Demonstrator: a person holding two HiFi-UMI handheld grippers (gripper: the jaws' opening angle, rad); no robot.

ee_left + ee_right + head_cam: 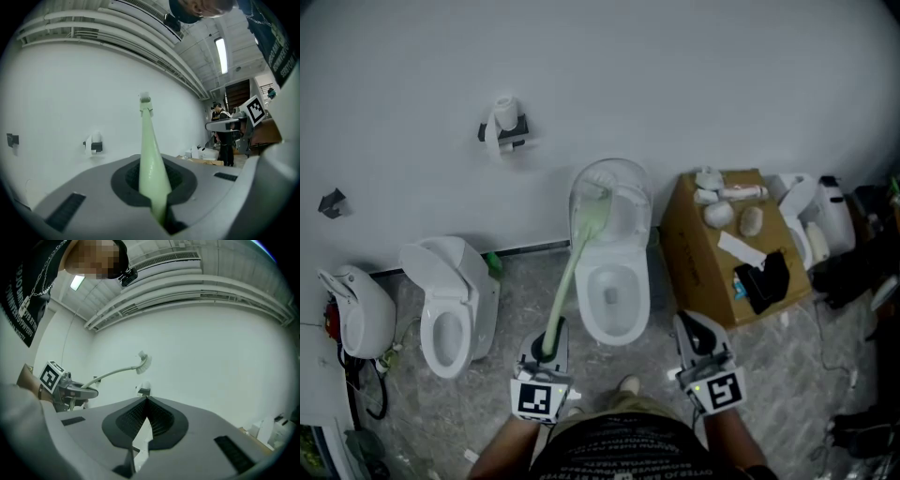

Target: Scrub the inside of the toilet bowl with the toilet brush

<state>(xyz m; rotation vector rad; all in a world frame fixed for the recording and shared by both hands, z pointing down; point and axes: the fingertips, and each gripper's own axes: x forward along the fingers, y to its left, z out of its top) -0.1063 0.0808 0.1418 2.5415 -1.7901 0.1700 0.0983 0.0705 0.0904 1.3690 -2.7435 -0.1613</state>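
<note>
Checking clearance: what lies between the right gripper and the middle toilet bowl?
Only bare grey floor, as the head view shows; the right gripper is apart from the middle toilet bowl.

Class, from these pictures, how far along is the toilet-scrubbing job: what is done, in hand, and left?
Done: the white toilet lid is up, and the left gripper is shut on the pale green toilet brush. In hand: the brush is raised, its head outside the white bowl. Left: lowering it in and all the scrubbing. The right gripper is shut, empty.
</note>
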